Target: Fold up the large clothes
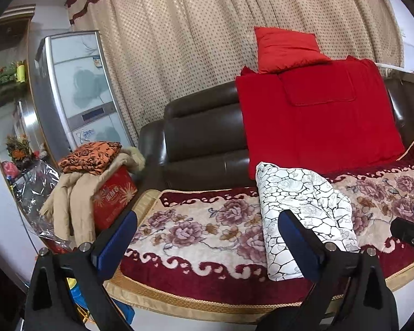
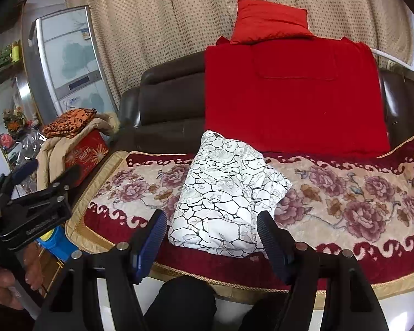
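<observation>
A white garment with a black crackle and rose print (image 1: 303, 209) (image 2: 226, 193) lies folded into a compact bundle on the floral sofa cover (image 1: 196, 229) (image 2: 345, 198). My left gripper (image 1: 207, 229) hovers in front of the sofa with its blue-padded jaws wide apart and nothing between them; the bundle sits behind its right finger (image 1: 298, 237). My right gripper (image 2: 211, 234) is open too, held back from the bundle's near edge with the pads clear of the cloth. The left gripper (image 2: 33, 193) also shows at the left of the right wrist view.
A red blanket (image 2: 289, 91) and red pillow (image 2: 267, 22) rest on the brown leather sofa back (image 1: 204, 129). A red box (image 1: 113, 198) at the left carries a tan coat and an orange cloth. A fridge (image 1: 77, 82) and curtain stand behind. The person's knee (image 2: 182, 298) is below.
</observation>
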The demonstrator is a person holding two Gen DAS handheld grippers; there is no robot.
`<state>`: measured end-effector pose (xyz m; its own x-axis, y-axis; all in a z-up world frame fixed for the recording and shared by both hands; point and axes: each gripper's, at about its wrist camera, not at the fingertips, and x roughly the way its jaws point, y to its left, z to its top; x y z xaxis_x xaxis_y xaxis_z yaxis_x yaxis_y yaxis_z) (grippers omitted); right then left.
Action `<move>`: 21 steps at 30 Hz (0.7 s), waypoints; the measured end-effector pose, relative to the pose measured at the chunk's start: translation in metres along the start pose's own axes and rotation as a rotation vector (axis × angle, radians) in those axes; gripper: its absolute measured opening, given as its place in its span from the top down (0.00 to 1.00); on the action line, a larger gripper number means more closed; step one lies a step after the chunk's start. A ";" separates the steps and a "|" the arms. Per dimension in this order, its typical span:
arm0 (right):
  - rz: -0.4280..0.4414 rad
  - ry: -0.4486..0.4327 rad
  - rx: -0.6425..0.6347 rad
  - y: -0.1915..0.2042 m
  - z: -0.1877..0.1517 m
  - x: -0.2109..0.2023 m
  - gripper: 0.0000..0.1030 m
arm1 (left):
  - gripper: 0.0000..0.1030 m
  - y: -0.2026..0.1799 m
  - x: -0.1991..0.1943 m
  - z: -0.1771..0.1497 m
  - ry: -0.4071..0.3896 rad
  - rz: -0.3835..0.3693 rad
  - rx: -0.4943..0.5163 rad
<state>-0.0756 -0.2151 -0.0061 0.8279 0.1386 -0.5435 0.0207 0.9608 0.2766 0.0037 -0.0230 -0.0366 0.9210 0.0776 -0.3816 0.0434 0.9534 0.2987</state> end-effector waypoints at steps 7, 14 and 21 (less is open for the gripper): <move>-0.009 0.016 0.017 0.003 -0.004 -0.005 0.31 | 0.01 0.005 -0.017 -0.004 0.010 0.023 0.013; 0.000 0.000 0.016 0.012 -0.003 -0.017 0.30 | 0.01 0.012 -0.031 -0.007 0.006 0.044 0.010; 0.004 -0.004 0.018 0.019 -0.005 -0.028 0.30 | 0.01 0.019 -0.045 -0.009 -0.007 0.061 0.001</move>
<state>-0.1012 -0.1993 0.0108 0.8302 0.1417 -0.5391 0.0274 0.9556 0.2934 -0.0407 -0.0059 -0.0212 0.9246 0.1336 -0.3566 -0.0127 0.9467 0.3218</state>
